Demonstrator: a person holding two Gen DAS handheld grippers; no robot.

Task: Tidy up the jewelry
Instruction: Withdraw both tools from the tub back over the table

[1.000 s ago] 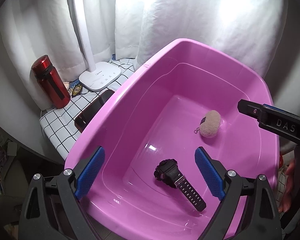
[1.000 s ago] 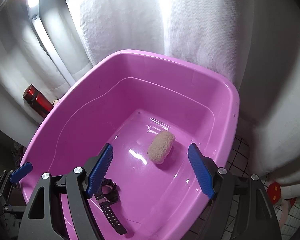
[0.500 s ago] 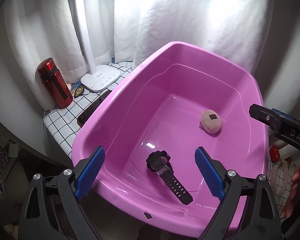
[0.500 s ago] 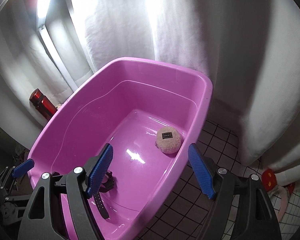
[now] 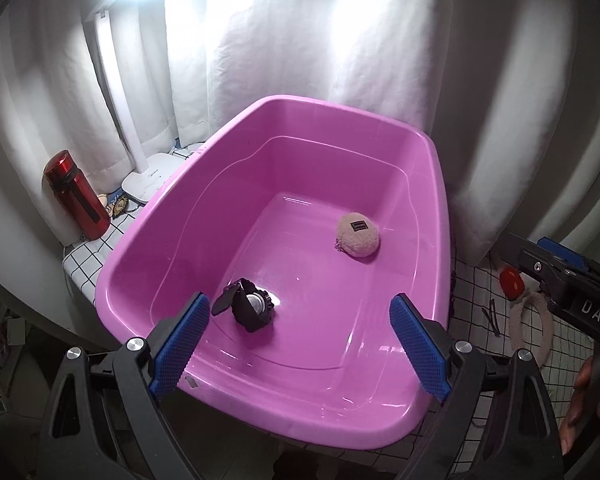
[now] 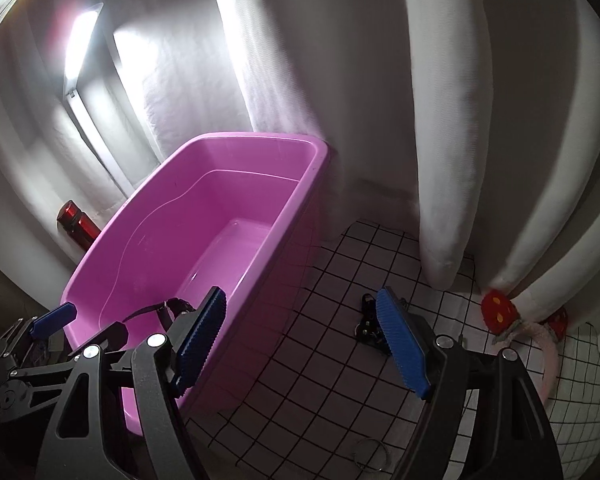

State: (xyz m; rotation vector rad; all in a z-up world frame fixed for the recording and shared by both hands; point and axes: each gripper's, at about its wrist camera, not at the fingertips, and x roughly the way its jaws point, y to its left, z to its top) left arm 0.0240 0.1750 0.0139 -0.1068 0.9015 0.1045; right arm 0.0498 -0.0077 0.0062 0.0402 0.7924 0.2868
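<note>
Both grippers, left (image 5: 299,344) and right (image 6: 302,346), jaws spread, have withdrawn from the basin (image 5: 436,184).

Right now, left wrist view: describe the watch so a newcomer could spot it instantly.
Find the big pink tub on the checkered cloth. On its floor, near the front left corner, lies a chunky black watch. Its only neighbour in the tub is a round, fuzzy beige pouch toward the back right; the watch is dark, hard and strapped.

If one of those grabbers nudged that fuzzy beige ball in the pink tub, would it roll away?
Probably only a little. The fuzzy beige pouch looks flattened and soft rather than truly round, so it would likely slide or flop. The pink tub has a glossy floor, so sliding seems easy. It looks light and squashable.
</note>
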